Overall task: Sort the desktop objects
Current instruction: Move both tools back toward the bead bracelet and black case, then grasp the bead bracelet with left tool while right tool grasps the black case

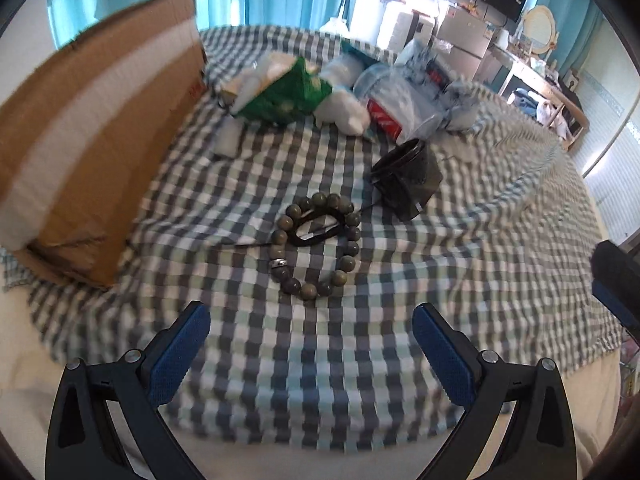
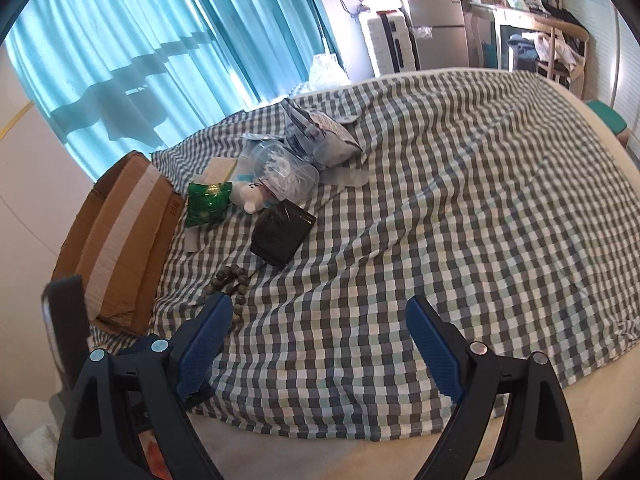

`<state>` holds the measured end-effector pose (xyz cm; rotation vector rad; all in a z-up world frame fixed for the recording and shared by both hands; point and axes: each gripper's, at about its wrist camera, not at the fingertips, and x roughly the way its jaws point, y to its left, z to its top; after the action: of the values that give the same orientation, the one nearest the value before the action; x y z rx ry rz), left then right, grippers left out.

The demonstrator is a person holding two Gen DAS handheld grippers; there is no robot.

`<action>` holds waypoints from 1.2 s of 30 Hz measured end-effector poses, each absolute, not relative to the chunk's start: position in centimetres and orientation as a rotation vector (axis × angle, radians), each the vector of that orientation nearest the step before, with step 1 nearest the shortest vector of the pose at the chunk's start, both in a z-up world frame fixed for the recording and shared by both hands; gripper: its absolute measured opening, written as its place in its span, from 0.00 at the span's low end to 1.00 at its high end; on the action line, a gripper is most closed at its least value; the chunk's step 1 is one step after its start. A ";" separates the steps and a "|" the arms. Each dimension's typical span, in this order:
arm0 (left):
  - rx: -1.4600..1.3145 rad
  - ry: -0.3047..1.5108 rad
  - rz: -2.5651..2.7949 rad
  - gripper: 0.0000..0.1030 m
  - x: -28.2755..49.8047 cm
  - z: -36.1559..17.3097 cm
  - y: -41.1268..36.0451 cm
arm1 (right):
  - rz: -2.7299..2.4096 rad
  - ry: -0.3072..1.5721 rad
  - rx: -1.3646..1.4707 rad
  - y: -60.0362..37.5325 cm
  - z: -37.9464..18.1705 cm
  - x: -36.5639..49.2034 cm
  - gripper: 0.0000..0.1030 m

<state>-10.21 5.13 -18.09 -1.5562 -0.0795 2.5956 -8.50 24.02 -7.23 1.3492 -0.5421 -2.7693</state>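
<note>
Left gripper (image 1: 311, 322): your jaws stood wide apart with nothing between them, tilted down over the checked cloth (image 1: 460, 248).
Right gripper (image 2: 319, 320): your jaws were spread just as wide and empty, only bare cloth between the blue pads (image 2: 434, 354).
Bead bracelet (image 1: 316, 243): it lay flat on the cloth straight ahead of your left jaws, near the fingertips but not touching them; from your right gripper it sat just beyond the left finger, partly hidden behind it.
Hair tie (image 1: 316, 231): a dark loop rested across the far half of the bracelet.
Black pouch (image 1: 406, 182): it sat farther ahead and to the right of your left jaws, just beyond the bracelet; you could not tell whether they touched.
Cardboard box (image 1: 96, 148): it stood open to the far left of both pairs of jaws, well apart from the beads.
Green packet (image 1: 288, 94): it lay in the heap well beyond the jaws, beside a white soft toy (image 2: 250, 196) and a clear plastic tub (image 2: 280, 168).
</note>
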 end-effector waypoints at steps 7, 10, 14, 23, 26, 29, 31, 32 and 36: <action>-1.642 -0.159 2.524 0.96 -14.1 -22.1 5.2 | -2.721 -0.560 1.438 23.9 -10.2 -11.0 0.86; -1.646 -0.071 2.506 0.85 -14.7 -22.6 5.4 | -2.694 -0.561 1.496 23.8 -11.9 -12.1 0.86; -1.611 -0.087 2.466 0.40 -15.0 -21.9 4.2 | -2.666 -0.555 1.532 23.1 -13.2 -13.5 0.86; -1.525 -0.200 2.471 0.11 -15.1 -19.8 0.8 | -2.631 -0.592 1.479 19.6 -13.5 -17.6 0.86; -1.516 -0.203 2.504 0.11 -15.2 -19.7 0.1 | -2.627 -0.686 1.495 18.8 -14.2 -19.3 0.86; -1.527 -0.227 2.511 0.11 -15.5 -20.0 -0.9 | -2.653 -0.830 1.538 18.8 -15.0 -20.1 0.86; -1.538 -0.234 2.506 0.11 -15.7 -20.4 -1.0 | -2.646 -0.961 1.570 19.1 -15.7 -20.5 0.86; -1.542 -0.232 2.501 0.11 -15.7 -20.6 -1.0 | -2.628 -1.026 1.566 19.3 -16.0 -20.7 0.86; -1.559 -0.221 2.471 0.11 -16.5 -21.2 -0.2 | -2.629 -1.047 1.581 19.6 -16.5 -21.8 0.78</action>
<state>-16.47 -0.21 -21.17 -1.5593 -0.2210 2.4707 -21.76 19.61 -16.50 1.5811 -1.0470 -2.6289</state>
